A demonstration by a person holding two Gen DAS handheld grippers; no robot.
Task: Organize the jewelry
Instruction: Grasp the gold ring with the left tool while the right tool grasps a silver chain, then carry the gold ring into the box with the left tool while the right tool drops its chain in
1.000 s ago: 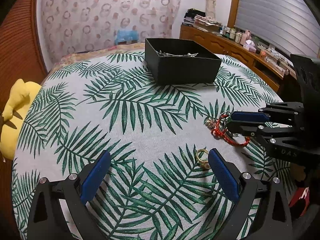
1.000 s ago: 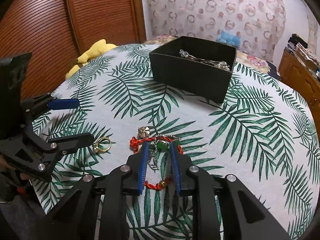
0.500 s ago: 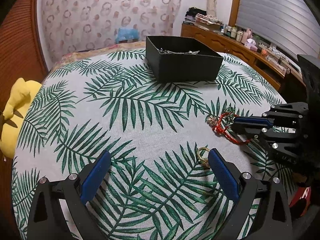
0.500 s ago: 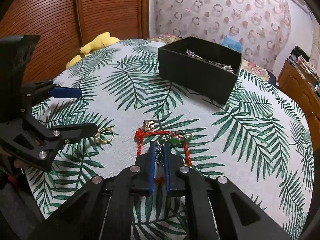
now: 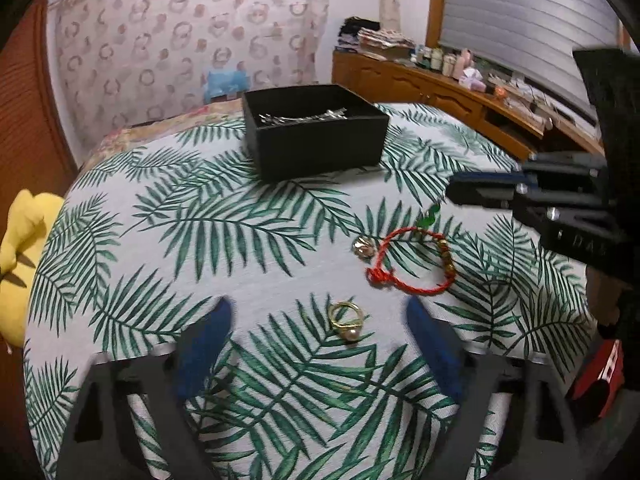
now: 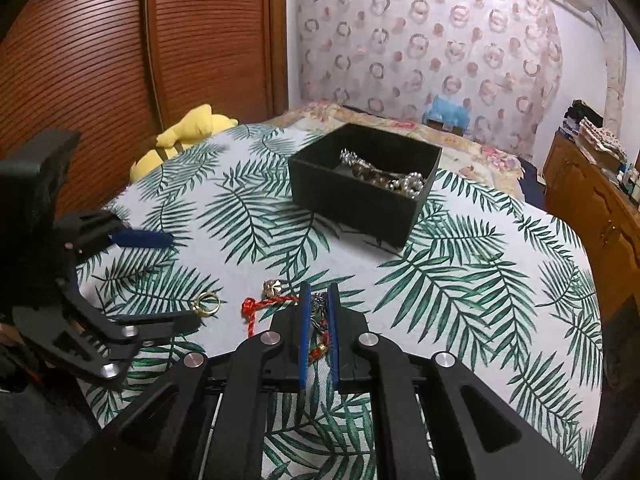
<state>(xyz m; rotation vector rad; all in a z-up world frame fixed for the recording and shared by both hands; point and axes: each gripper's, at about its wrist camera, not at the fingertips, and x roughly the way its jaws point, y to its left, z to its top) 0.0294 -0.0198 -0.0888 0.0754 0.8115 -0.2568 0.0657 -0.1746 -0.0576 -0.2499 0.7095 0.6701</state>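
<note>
My right gripper (image 6: 319,300) is shut on a silver chain with a green pendant (image 5: 431,216) and holds it above the table; the chain (image 6: 319,303) shows between its fingertips. A red cord bracelet (image 5: 412,264) with beads, a small flower charm (image 5: 363,246) and a gold pearl ring (image 5: 346,320) lie on the palm-leaf tablecloth. My left gripper (image 5: 316,328) is open, with the ring between its fingers. A black box (image 5: 316,130) with silver jewelry inside stands at the far side; it also shows in the right wrist view (image 6: 362,184).
A yellow plush toy (image 5: 20,256) lies at the table's left edge. A wooden sideboard (image 5: 460,96) with bottles stands at the right. A patterned curtain (image 6: 420,48) hangs behind the bed.
My right gripper has shut on the chain with the green pendant and lifted it off the red bracelet. The left gripper has moved so that the ring lies between its fingers.
</note>
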